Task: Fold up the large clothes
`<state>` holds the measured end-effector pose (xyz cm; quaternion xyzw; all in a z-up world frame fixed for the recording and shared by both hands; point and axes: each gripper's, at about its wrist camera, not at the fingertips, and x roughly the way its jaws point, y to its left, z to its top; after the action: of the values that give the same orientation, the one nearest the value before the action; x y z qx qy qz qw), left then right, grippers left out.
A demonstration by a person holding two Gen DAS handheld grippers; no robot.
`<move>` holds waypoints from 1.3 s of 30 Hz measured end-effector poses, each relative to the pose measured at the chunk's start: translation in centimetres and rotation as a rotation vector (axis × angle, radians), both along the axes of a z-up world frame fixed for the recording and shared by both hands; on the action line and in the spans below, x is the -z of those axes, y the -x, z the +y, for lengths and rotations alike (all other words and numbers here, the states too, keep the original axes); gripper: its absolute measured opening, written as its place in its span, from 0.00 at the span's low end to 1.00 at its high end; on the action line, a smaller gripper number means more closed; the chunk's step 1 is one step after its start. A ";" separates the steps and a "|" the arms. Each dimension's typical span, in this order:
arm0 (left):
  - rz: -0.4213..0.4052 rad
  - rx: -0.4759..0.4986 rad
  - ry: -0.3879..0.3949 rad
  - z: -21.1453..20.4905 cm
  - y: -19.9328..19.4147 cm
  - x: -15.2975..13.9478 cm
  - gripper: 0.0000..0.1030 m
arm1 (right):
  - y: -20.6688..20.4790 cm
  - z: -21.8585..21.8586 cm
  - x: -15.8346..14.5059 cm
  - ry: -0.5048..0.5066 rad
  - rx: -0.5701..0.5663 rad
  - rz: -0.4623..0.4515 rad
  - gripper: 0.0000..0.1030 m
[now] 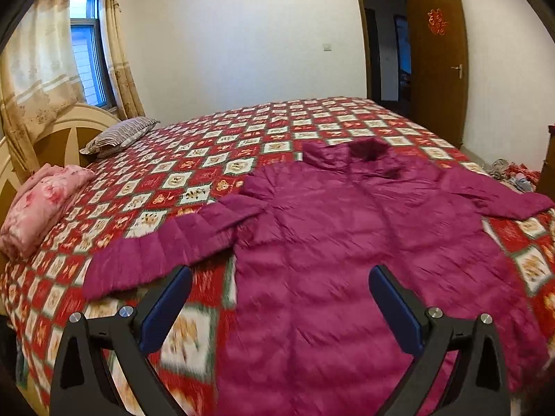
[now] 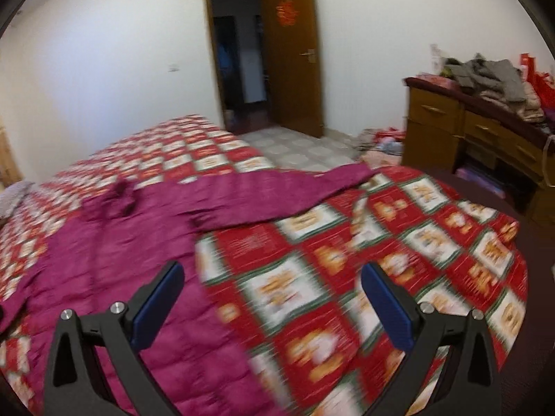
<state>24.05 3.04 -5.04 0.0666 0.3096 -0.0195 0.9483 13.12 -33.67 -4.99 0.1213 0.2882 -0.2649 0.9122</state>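
A large magenta quilted jacket (image 1: 347,242) lies flat on the bed, collar away from me and both sleeves spread out. Its left sleeve (image 1: 166,249) stretches toward the pillows; its right sleeve (image 2: 277,194) reaches toward the bed's far edge. My left gripper (image 1: 279,277) hovers open above the jacket's lower left side, with nothing between its blue pads. My right gripper (image 2: 272,274) is also open and holds nothing, above the jacket's right edge (image 2: 194,277) and the bedspread beside it. The right wrist view is blurred by motion.
The bed carries a red and white patterned bedspread (image 1: 215,145). A striped pillow (image 1: 118,135) and a folded pink blanket (image 1: 41,204) lie at the headboard end. A wooden dresser (image 2: 478,128) piled with clothes stands to the right, near an open door (image 2: 295,52).
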 end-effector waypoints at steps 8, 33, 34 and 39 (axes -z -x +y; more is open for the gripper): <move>0.061 -0.092 -0.023 2.3 -10.6 4.5 0.99 | -4.8 -11.8 0.9 -0.131 0.197 0.032 0.99; 0.220 -0.176 0.135 4.5 -15.7 12.0 0.99 | -14.8 -22.5 8.2 -0.257 0.318 0.172 0.15; 0.219 -0.176 0.135 4.5 -15.7 12.0 0.99 | -14.7 -22.4 7.9 -0.257 0.309 0.170 0.11; 0.219 -0.173 0.151 4.8 -15.7 12.0 0.99 | -14.8 -19.2 3.8 -0.217 0.218 0.091 0.10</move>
<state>39.79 7.81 -17.04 -0.0344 0.4134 0.0321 0.9094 27.88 -52.89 -8.77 0.2375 0.3411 -0.3350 0.8456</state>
